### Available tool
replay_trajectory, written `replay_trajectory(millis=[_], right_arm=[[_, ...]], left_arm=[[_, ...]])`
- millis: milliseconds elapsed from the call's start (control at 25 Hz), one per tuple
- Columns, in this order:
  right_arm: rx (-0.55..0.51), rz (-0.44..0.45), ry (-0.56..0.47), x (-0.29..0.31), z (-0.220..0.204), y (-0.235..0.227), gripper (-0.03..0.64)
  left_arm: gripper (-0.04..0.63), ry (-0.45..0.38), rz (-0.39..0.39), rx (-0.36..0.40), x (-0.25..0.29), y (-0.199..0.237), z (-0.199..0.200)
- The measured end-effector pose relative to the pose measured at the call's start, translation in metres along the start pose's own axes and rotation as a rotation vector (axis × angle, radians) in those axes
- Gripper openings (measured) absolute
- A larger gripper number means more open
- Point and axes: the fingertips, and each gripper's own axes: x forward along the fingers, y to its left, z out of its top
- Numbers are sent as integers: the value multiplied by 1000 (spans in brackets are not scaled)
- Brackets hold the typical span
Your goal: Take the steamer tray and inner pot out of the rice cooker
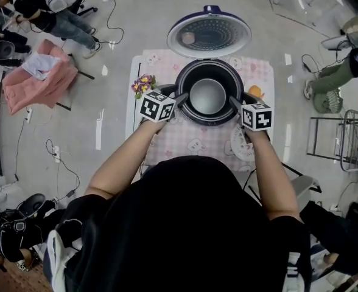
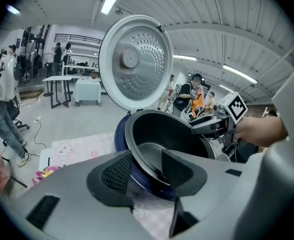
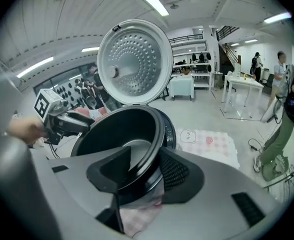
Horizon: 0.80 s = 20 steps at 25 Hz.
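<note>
The rice cooker [image 1: 186, 111] stands open on a pink checked cloth, its lid [image 1: 209, 34] tipped back. Inside sits the dark inner pot [image 1: 208, 96], bare metal showing at its bottom. My left gripper [image 1: 180, 97] straddles the pot's left rim and my right gripper [image 1: 235, 102] straddles the right rim. In the left gripper view the rim [image 2: 133, 154] passes between the jaws of the left gripper [image 2: 144, 171] with a gap showing. The right gripper [image 3: 142, 171] likewise has the rim [image 3: 154, 149] between its jaws, one finger inside the pot [image 3: 117, 129], and is not clamped.
The cloth [image 1: 191, 142] covers a small table. A bunch of flowers [image 1: 143, 85] lies at its left edge; a pale round item [image 1: 242, 148] sits by my right arm. People, chairs and cables surround the table on the floor.
</note>
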Motion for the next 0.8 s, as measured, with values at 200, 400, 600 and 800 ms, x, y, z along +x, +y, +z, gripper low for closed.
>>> replay_trajectory(millis=[200,400,600,800], right_arm=[[165,23,-52,0,4,-4,159],[332,70,-84,-4,6,-8,116],[479,131,-136,-11,8,-6,60],[523,176,-193,-18,17,-2,48]], left_arm=[[192,-56,-2,-103,3,3,5],[178,-99,-69,-293,3,4,9],[166,-131,-149,-483,-1,7,11],[142,-180,-195,-648,-5,12,8]])
